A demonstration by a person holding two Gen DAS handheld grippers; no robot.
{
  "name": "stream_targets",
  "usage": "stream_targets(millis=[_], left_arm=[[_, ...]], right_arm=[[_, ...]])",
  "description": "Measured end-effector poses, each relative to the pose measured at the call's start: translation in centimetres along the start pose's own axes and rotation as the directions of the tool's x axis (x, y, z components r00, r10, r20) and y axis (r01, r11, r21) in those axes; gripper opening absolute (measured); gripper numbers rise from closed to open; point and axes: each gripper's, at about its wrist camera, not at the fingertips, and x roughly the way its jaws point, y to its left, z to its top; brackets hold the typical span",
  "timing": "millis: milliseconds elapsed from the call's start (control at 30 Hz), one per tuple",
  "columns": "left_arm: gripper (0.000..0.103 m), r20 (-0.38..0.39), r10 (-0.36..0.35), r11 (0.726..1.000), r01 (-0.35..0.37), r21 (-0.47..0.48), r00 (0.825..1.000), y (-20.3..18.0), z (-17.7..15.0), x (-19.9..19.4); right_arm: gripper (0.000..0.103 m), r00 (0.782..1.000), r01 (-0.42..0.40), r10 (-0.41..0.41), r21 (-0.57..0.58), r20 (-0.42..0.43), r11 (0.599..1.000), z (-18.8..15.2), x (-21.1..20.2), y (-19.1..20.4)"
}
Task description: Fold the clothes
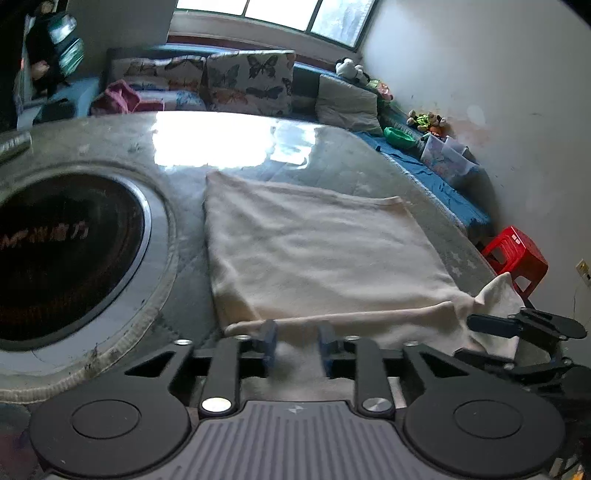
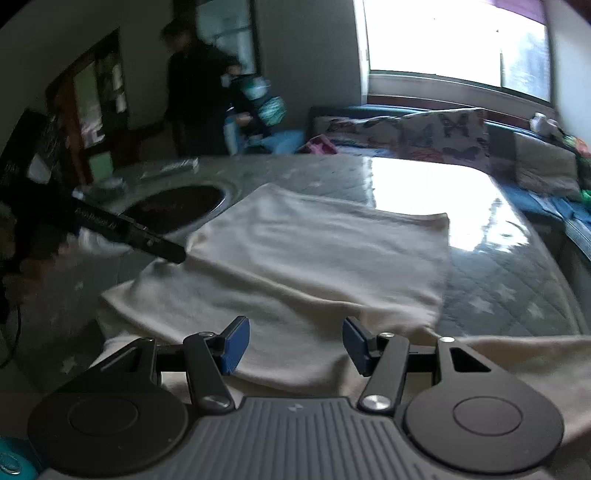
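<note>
Lying ahead of both parted, empty claws, left claw (image 1: 295,345) and right claw (image 2: 295,345), the cloth (image 1: 314,251) runs crosswise, its near fold just before the left.

A grey quilted table (image 1: 369,162) fills the middle of both views, with a dark round burner (image 1: 62,254) set into it at the left. Behind it, along the top, butterfly cushions (image 1: 251,83) lean on a blue bench (image 1: 443,188) under a bright window (image 1: 295,11). A red stool (image 1: 517,254) stands at the right edge, a green bowl (image 1: 399,137) above it. A person in dark clothes (image 2: 192,96) stands at upper left of the right wrist view
</note>
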Motion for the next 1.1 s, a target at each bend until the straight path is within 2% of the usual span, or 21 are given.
stream_targets(millis=[100,200,233,367,533,767,833,933,1000,1100], left_arm=[[0.031,0.010,-0.019,1.000,0.019,0.018,1.000,-1.2,0.2,-0.2],[0.043,0.009,-0.028,0.999,0.027,0.044,1.000,-2.7,0.4,0.1],[0.044,0.006,-0.034,0.998,0.033,0.051,0.999,-3.2,0.4,0.2],[0.051,-0.020,-0.059,0.995,0.060,0.076,0.998,-5.2,0.3,1.2],[0.059,-0.056,-0.076,0.992,0.081,0.098,0.996,-7.6,-0.2,2.5],[0.061,-0.080,-0.102,0.982,0.113,0.151,0.992,-10.2,-0.8,3.2],[0.064,-0.087,-0.097,0.982,0.110,0.153,0.991,-10.4,-0.9,3.4],[0.065,-0.089,-0.096,0.982,0.109,0.156,0.991,-10.7,-0.9,3.6],[0.065,-0.088,-0.093,0.983,0.106,0.153,0.992,-10.7,-0.7,3.7],[0.067,-0.089,-0.085,0.984,0.098,0.152,0.992,-10.9,-0.6,3.8]], right_arm=[[0.057,0.997,0.081,-0.082,0.061,0.009,0.995,-0.6,-1.6,-2.2],[0.057,0.985,0.171,-0.172,0.133,-0.003,0.976,-1.3,-2.9,-4.9],[0.057,0.979,0.203,-0.204,0.150,-0.005,0.968,-1.6,-3.4,-5.7],[0.056,0.946,0.319,-0.323,0.229,-0.023,0.920,-2.4,-4.9,-9.1],[0.055,0.915,0.390,-0.401,0.349,-0.044,0.852,-4.0,-6.7,-13.5],[0.054,0.899,0.410,-0.429,0.503,-0.086,0.761,-5.6,-7.2,-18.3],[0.054,0.907,0.390,-0.411,0.562,-0.096,0.729,-6.3,-7.3,-19.6],[0.053,0.932,0.314,-0.356,0.653,-0.072,0.689,-7.3,-7.4,-21.4],[0.051,0.940,0.278,-0.338,0.687,-0.051,0.671,-7.8,-7.5,-22.3],[0.040,0.950,0.223,-0.313,0.726,-0.011,0.650,-8.5,-7.7,-23.4]])
